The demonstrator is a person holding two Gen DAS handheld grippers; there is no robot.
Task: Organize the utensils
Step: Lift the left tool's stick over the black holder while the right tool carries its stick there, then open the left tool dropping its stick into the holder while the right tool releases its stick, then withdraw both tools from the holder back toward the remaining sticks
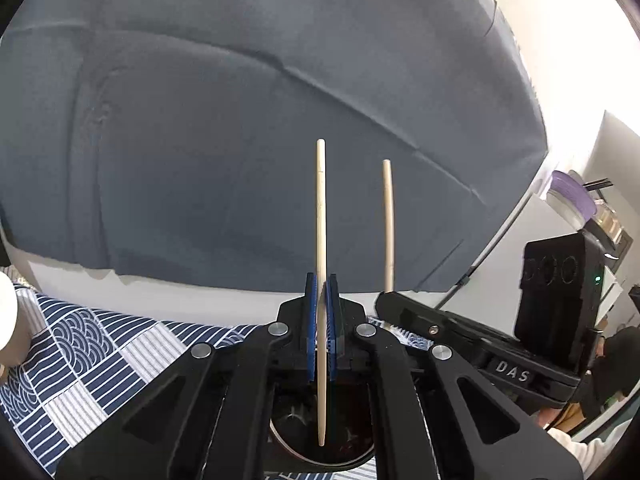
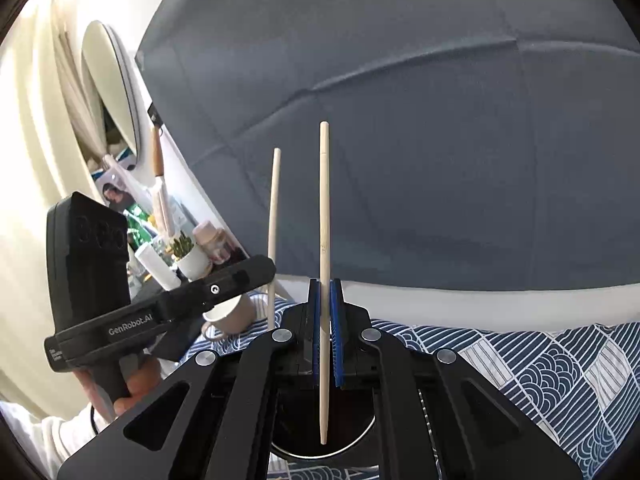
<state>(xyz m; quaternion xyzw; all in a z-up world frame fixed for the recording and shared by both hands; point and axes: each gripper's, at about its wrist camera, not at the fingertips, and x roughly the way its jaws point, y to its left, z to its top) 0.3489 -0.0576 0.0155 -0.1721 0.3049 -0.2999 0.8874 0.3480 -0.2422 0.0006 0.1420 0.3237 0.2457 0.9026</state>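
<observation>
My left gripper [image 1: 321, 280] is shut on a pale wooden chopstick [image 1: 321, 208] that stands upright between its blue pads. My right gripper [image 2: 324, 284] is shut on a second pale chopstick [image 2: 324, 200], also upright. Each view shows the other gripper beside it with its chopstick: the right one [image 1: 387, 220] in the left wrist view, the left one [image 2: 273, 216] in the right wrist view. The lower tip of each chopstick hangs over a dark round container [image 1: 360, 454], which also shows in the right wrist view [image 2: 360, 440], on the blue-and-white patterned cloth [image 1: 80, 360].
A grey sofa back [image 1: 240, 140] fills the background. A beige mug [image 2: 228, 316] stands on the cloth at the left of the right wrist view. A cluttered shelf with a small potted plant [image 2: 188, 252] lies beyond it. A white cup edge [image 1: 8, 312] shows far left.
</observation>
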